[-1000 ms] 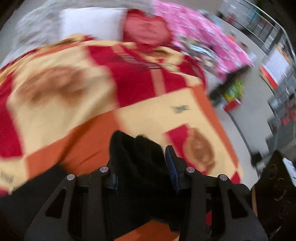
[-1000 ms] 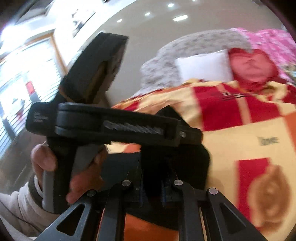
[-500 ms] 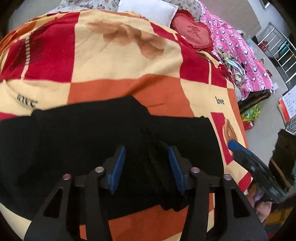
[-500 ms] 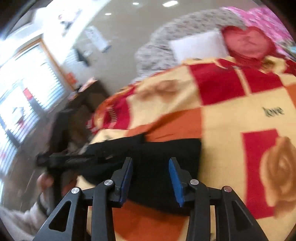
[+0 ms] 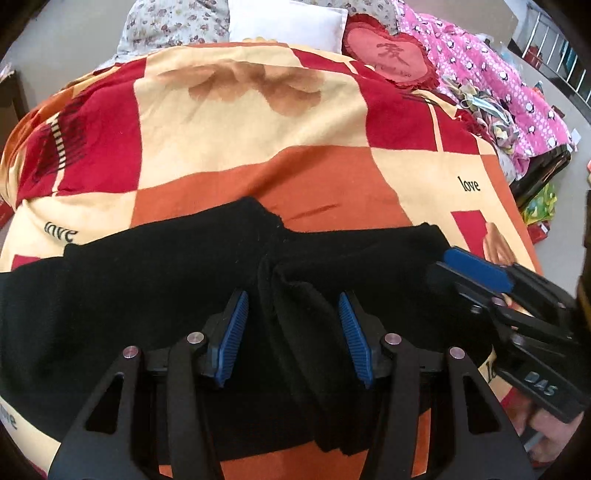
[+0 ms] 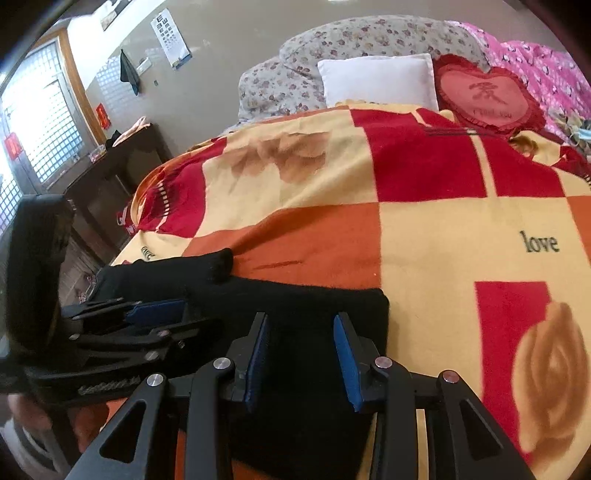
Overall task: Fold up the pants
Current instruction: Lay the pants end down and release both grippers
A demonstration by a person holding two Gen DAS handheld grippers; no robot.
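Note:
Black pants (image 5: 147, 280) lie across the near part of a bed covered by a red, orange and cream blanket (image 5: 280, 122). They are folded over, with a raised fold (image 5: 295, 295) in the middle. My left gripper (image 5: 291, 332) is open just above the pants, its blue pads either side of the fold. My right gripper (image 6: 301, 354) is open over the right end of the pants (image 6: 314, 306). The right gripper also shows in the left wrist view (image 5: 476, 273), and the left gripper in the right wrist view (image 6: 155, 310).
A white pillow (image 5: 284, 22), a red heart cushion (image 5: 388, 55), a floral pillow (image 6: 351, 48) and a pink quilt (image 5: 498, 74) lie at the head of the bed. A dark side table (image 6: 122, 166) stands left of the bed. The floor holds clutter at right (image 5: 539, 206).
Both grippers held the pants lifted a second ago. They have laid the pants down on the blanket, opened and let go. The pants now lie flat with a fold in the middle.

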